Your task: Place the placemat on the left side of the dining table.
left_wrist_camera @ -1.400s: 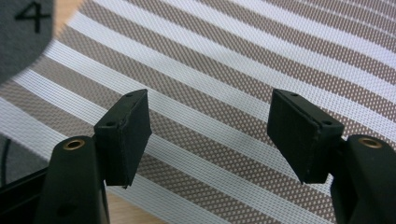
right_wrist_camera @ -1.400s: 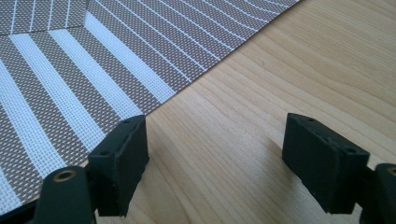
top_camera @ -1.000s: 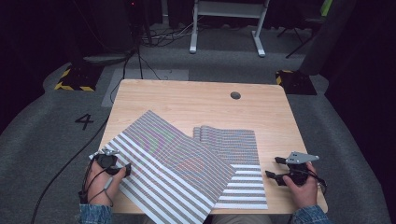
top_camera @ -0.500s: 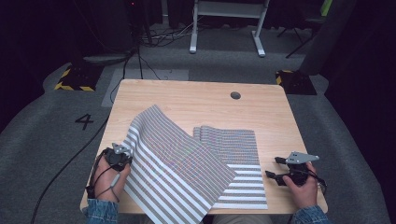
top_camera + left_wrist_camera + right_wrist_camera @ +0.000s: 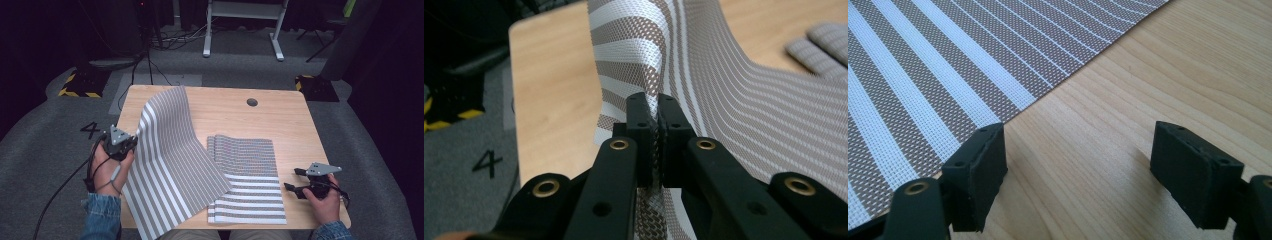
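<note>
At table's left edge, left gripper (image 5: 131, 144) fingers clamp lifted striped mat (image 5: 170, 160); right gripper (image 5: 294, 180) fingers wide apart, empty.

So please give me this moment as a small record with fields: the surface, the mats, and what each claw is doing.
surface: wooden table with a round hole near its far edge
top mat: striped placemat, its left edge raised off the table and curving upward
lower mats: flat striped stack, partly under the top mat
left claw: shut on the raised mat's edge
right claw: open, low over bare wood beside the stack's edge, holding nothing
</note>
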Tool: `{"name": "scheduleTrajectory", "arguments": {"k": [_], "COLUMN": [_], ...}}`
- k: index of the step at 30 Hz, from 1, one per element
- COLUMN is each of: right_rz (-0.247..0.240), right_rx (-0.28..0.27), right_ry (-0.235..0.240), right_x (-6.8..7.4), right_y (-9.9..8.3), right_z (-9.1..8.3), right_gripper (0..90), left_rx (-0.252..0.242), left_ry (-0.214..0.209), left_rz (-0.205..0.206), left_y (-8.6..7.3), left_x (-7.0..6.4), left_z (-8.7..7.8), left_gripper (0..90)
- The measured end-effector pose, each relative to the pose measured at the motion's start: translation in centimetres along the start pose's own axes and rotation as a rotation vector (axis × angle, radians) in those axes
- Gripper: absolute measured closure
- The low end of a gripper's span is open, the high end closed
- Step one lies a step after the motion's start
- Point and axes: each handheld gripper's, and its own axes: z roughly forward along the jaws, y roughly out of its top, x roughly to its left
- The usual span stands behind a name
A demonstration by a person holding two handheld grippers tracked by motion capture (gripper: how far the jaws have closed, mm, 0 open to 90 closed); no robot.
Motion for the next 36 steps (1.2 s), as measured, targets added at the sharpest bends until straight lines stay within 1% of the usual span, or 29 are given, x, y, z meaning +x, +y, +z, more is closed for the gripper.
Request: {"name": "scheduleTrajectory", "arguments": {"k": [2,3,4,5,6,7,8,9,10,12,14,16,18,20,21,25,26,27,29,30,31,33,34,35,36], "right_rz": [0.000,-0.001,0.000,0.000,0.000,-0.001,-0.001,-0.001,0.000,-0.001,-0.001,0.000,0.000,0.000,0.000,-0.002,0.000,-0.001,0.000,0.001,0.000,0.002,0.002,0.003,0.004], "right_rx": [0.000,-0.001,0.000,0.000,0.000,-0.001,-0.001,-0.001,0.000,-0.001,0.000,0.000,0.000,0.000,0.000,0.000,0.000,0.000,0.000,0.001,0.000,0.000,0.000,0.000,0.001], "right_ry": [0.000,-0.001,0.000,0.000,0.000,-0.001,-0.001,0.000,-0.001,0.000,-0.001,-0.001,-0.001,-0.001,0.000,-0.001,-0.001,-0.001,0.000,0.000,-0.001,0.000,0.001,0.001,0.002], "right_x": [0.0,0.0,0.0,0.0,0.0,0.0,0.0,0.0,0.0,0.0,0.0,0.0,0.0,0.0,0.0,0.0,0.0,0.0,0.0,0.0,0.0,0.0,0.0,0.0,0.0], "right_y": [0.0,0.0,0.0,0.0,0.0,0.0,0.0,0.0,0.0,0.0,0.0,0.0,0.0,0.0,0.0,0.0,0.0,0.0,0.0,0.0,0.0,0.0,0.0,0.0,0.0], "right_z": [0.0,0.0,0.0,0.0,0.0,0.0,0.0,0.0,0.0,0.0,0.0,0.0,0.0,0.0,0.0,0.0,0.0,0.0,0.0,0.0,0.0,0.0,0.0,0.0,0.0], "right_gripper": [22.7,22.7,22.8,22.7,22.8,22.7,22.7,22.7,22.7,22.7,22.7,22.7,22.7,22.7,22.7,22.7,22.7,22.7,22.7,22.7,22.7,22.6,22.5,22.4,22.3], "left_rx": [-0.055,-0.100,-0.149,-0.189,-0.213,-0.229,-0.240,-0.237,-0.230,-0.213,-0.176,-0.146,-0.103,-0.075,-0.054,-0.010,0.010,0.046,0.087,0.093,0.103,0.140,0.153,0.169,0.185], "left_ry": [0.020,0.014,0.013,0.021,0.027,0.026,0.024,0.013,0.003,-0.036,-0.055,-0.086,-0.125,-0.141,-0.158,-0.192,-0.196,-0.199,-0.212,-0.217,-0.213,-0.228,-0.240,-0.245,-0.235], "left_rz": [0.016,0.016,0.009,-0.010,-0.035,-0.049,-0.054,-0.046,-0.046,-0.056,-0.056,-0.060,-0.065,-0.064,-0.063,-0.094,-0.094,-0.080,-0.069,-0.066,-0.066,-0.047,-0.052,-0.040,-0.013], "left_y": [0.8,1.1,1.4,1.6,1.8,2.0,2.1,2.1,2.1,1.7,1.1,0.3,-0.7,-1.7,-2.4,-4.7,-5.4,-6.0,-6.9,-7.2,-7.6,-8.5,-8.8,-9.2,-9.4], "left_x": [0.8,1.1,1.3,1.3,1.3,1.1,0.8,0.3,-0.1,-0.9,-1.9,-2.9,-4.2,-5.2,-5.9,-7.4,-7.8,-8.2,-8.9,-9.1,-9.4,-10.0,-10.2,-10.4,-10.5], "left_z": [1.6,2.4,3.1,3.7,4.2,4.7,4.9,5.1,5.1,5.0,4.5,3.8,2.7,1.9,1.4,0.4,0.3,0.3,0.3,0.3,0.4,0.5,0.5,0.6,0.6], "left_gripper": [85.2,83.4,79.5,73.4,67.6,60.4,54.7,49.6,47.6,44.7,42.9,41.7,39.6,38.8,38.2,36.7,36.6,36.6,36.3,35.9,35.5,34.7,34.0,33.6,33.2]}}
